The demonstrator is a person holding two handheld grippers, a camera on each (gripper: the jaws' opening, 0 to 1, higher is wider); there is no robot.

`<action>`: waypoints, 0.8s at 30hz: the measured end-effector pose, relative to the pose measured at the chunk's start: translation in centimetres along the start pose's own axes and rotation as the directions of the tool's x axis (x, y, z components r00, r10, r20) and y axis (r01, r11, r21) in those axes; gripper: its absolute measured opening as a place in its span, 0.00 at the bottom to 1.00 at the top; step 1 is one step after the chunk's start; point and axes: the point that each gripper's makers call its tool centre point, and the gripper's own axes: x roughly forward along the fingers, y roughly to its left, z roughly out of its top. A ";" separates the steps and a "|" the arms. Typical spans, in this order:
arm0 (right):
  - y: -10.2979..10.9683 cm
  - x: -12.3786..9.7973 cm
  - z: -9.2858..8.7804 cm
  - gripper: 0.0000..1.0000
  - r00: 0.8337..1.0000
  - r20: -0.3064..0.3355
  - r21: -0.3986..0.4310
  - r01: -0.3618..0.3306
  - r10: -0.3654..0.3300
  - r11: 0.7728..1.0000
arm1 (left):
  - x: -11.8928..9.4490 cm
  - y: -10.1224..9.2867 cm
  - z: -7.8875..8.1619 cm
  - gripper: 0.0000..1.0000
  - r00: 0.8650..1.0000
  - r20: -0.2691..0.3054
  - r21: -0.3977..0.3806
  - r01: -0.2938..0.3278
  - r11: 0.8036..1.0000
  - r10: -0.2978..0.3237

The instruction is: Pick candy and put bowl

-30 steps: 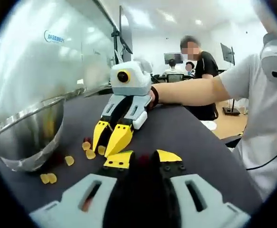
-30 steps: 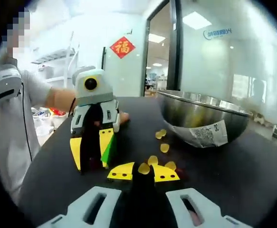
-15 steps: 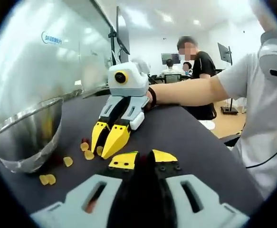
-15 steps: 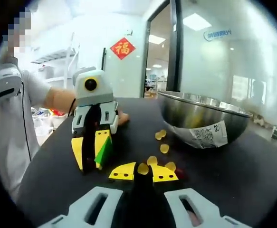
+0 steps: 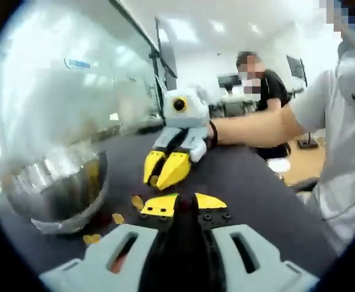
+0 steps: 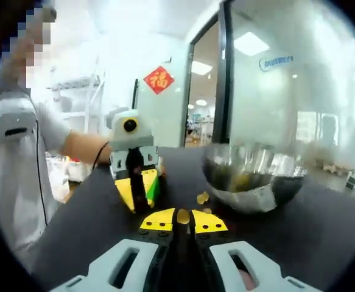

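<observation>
A steel bowl stands on the dark table. Loose yellow candies lie in front of it. My right gripper is shut on a yellow candy pinched at its tips. In the left gripper view the right gripper hangs above the table, right of the bowl. My left gripper has its jaws closed together. In the right gripper view the left gripper is off the table, with a green candy showing between its jaws.
A person's arm and grey sleeve reach in behind the grippers. A glass wall rises behind the bowl, and the table's edge runs along the person's side. Another person stands in the background.
Both grippers have lifted up from the table, each still closed. The bowl and the loose candies now sit lower and farther off in both views.
</observation>
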 end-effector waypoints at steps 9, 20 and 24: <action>-9.3 2.3 7.9 0.05 0.952 0.062 -0.055 0.304 -0.301 0.951 | -2.5 15.1 6.5 0.02 0.909 0.044 -0.025 -0.414 0.910 0.414; -10.2 5.2 6.4 0.23 0.958 0.018 -0.053 0.287 -0.286 0.957 | -1.7 13.9 5.1 0.31 0.934 0.050 -0.086 -0.350 0.933 0.355; -10.0 5.0 6.6 0.21 0.961 0.020 -0.045 0.276 -0.275 0.960 | -2.1 13.9 4.9 0.27 0.932 0.040 -0.062 -0.358 0.932 0.361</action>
